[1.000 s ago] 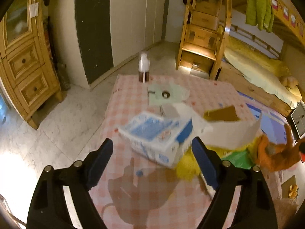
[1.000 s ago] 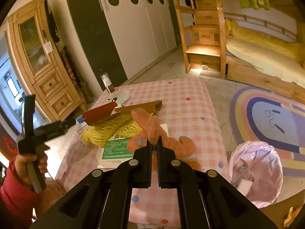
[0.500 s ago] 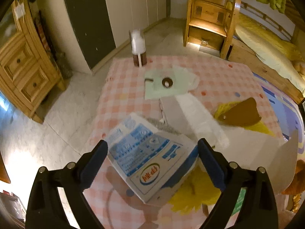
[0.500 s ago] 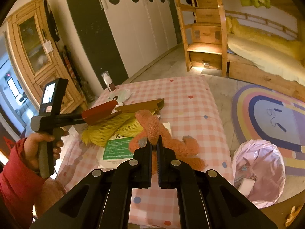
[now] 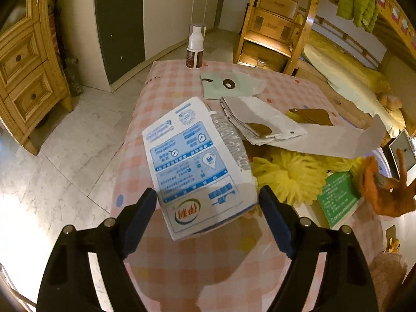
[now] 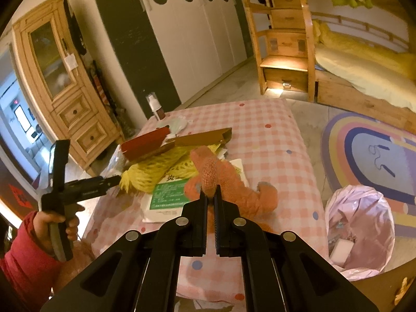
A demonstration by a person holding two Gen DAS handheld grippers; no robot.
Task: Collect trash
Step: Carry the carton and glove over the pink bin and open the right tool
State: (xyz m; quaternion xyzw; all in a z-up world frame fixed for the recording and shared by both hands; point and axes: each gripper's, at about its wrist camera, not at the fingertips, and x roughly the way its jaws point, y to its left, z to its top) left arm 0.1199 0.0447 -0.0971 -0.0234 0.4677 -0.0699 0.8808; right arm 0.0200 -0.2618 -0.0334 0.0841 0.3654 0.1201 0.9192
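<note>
Moved: left gripper (image 5: 208,202) is now closer, wide-open jaws straddle milk carton (image 5: 197,166) | right gripper (image 6: 210,200) closed, empty | advice: centre carton, then squeeze gently.

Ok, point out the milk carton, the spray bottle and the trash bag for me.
milk carton (image 5: 193,161): left wrist view, on its printed blue-and-white face.
spray bottle (image 5: 195,52): left wrist view, on its brown body below the white top.
trash bag (image 6: 361,208): right wrist view, on its pink rim.
</note>
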